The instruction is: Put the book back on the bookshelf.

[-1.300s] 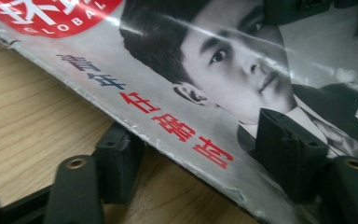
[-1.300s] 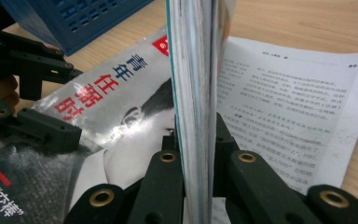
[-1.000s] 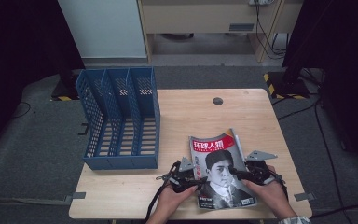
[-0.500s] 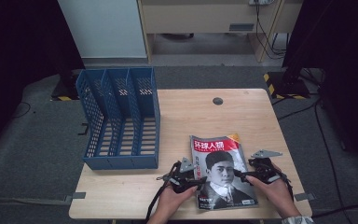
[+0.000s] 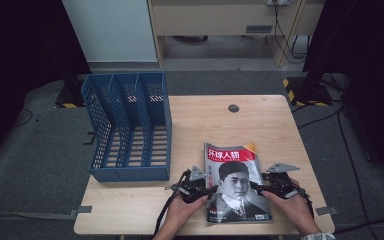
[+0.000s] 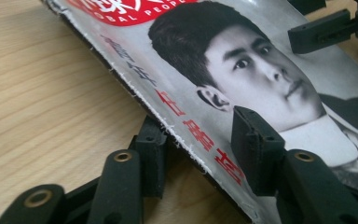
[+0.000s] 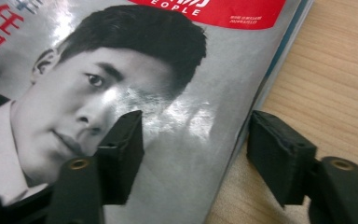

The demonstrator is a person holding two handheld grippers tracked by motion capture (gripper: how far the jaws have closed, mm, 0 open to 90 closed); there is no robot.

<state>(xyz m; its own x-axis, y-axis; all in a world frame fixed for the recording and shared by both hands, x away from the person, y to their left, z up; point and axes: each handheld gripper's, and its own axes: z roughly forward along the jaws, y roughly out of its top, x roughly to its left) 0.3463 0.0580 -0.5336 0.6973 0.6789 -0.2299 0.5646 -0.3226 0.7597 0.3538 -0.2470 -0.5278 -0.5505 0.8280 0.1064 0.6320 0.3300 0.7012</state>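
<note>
A magazine [image 5: 235, 182] with a red title band and a portrait on its cover lies near the table's front edge. My left gripper [image 5: 210, 189] is at its left, spine side. In the left gripper view the jaws [image 6: 200, 144] straddle the frayed spine edge of the magazine [image 6: 261, 70], one below it and one over the cover. They have just been closing and are still apart from it. My right gripper [image 5: 258, 188] straddles the right edge of the magazine [image 7: 168, 70], one jaw over the cover and one over bare wood. Its jaws [image 7: 198, 144] have also just been closing and stand open.
A blue three-slot file rack [image 5: 130, 125] stands on the left part of the wooden table [image 5: 260, 125]. A dark round cable hole [image 5: 233, 108] sits near the table's far edge. A person's hands hold both grippers at the front edge.
Both hands stay at the magazine's sides. The right hand has drawn slightly off the cover toward the magazine's right edge.
</note>
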